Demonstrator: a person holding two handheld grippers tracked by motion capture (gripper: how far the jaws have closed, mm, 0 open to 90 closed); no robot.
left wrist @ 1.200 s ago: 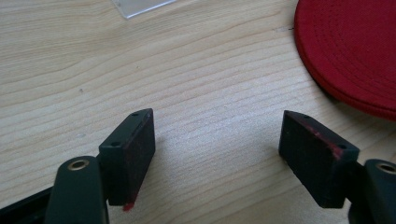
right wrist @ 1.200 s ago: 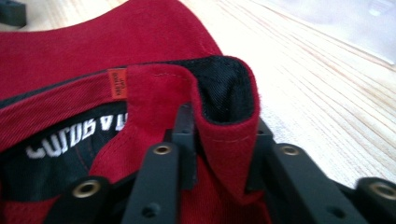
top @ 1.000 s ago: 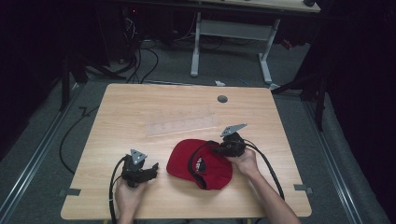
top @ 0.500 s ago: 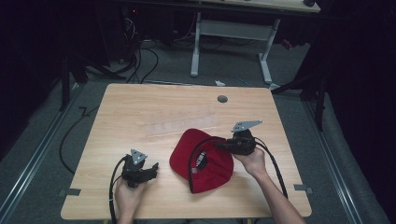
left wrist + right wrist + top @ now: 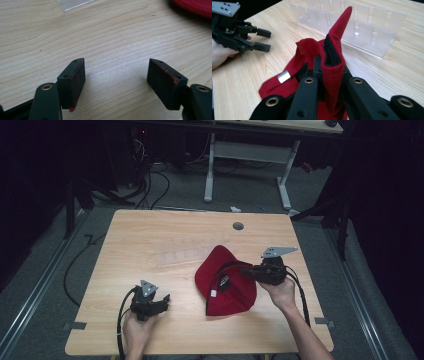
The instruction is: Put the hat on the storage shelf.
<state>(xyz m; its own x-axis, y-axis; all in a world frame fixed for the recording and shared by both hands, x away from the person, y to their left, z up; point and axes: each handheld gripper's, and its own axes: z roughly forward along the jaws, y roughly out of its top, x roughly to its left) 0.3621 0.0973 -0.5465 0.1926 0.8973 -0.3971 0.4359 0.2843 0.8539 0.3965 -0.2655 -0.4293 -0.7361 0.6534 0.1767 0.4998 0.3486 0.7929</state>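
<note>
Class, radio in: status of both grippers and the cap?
Right gripper shut on red cap, lifting it. Left gripper open, resting. Clear plastic rack behind.

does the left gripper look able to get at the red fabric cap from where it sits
Probably yes. The left gripper rests on the wooden table with jaws open and empty, and only bare tabletop lies between it and the red fabric cap, which the right gripper holds pinched and partly lifted.
</note>
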